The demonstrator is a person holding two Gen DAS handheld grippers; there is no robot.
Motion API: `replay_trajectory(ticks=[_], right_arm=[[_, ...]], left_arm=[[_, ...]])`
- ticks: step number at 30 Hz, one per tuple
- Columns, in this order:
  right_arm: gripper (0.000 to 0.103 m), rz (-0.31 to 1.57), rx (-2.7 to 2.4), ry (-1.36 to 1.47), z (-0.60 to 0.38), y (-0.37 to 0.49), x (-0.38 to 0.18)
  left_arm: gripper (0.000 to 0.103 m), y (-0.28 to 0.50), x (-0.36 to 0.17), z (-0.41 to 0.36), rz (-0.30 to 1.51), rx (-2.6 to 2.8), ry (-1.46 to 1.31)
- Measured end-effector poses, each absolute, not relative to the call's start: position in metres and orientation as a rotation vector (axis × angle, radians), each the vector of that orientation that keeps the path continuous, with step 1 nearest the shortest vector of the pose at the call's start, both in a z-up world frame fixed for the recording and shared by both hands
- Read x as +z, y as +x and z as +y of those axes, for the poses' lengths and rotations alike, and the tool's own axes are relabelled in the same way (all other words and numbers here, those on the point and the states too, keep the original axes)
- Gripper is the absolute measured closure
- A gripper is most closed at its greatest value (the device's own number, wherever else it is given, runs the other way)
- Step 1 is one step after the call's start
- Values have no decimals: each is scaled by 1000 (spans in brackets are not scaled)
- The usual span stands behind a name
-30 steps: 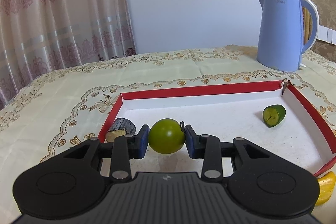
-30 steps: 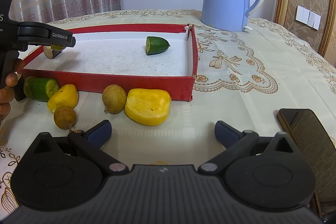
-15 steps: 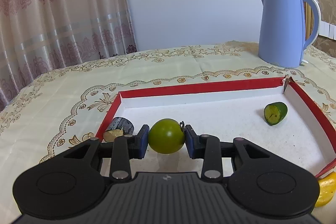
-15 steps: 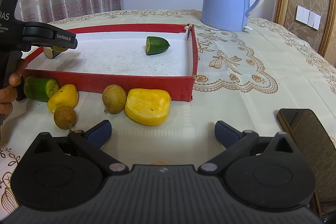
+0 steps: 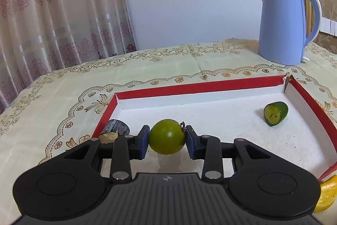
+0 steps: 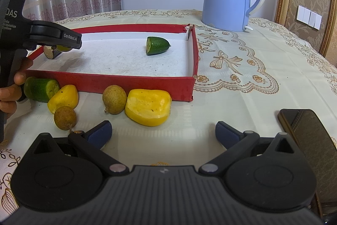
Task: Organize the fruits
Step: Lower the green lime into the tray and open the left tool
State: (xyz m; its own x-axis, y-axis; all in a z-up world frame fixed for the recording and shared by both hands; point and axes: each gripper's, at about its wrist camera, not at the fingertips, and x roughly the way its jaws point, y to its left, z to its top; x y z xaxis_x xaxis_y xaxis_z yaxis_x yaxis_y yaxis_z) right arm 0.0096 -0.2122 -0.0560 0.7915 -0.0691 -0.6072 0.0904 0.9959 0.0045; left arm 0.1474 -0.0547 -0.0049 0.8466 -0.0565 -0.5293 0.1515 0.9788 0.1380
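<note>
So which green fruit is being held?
The round whole green fruit, pinched in the left gripper over the red tray. The cut green piece just lies in the tray.

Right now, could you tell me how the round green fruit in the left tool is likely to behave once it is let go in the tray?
The green fruit is nearly a ball with glossy skin, so it will probably roll on the flat tray floor. It looks firm: the left tool pinches it without denting. Its smooth skin may slip.
</note>
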Motion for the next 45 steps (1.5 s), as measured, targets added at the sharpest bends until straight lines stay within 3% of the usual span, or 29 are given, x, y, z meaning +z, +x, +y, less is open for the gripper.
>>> replay_trajectory(ticks=[45], right_arm=[[0,651,-86,33,-211,8,-55]], left_arm=[[68,169,-10,-64,586,-92,196]])
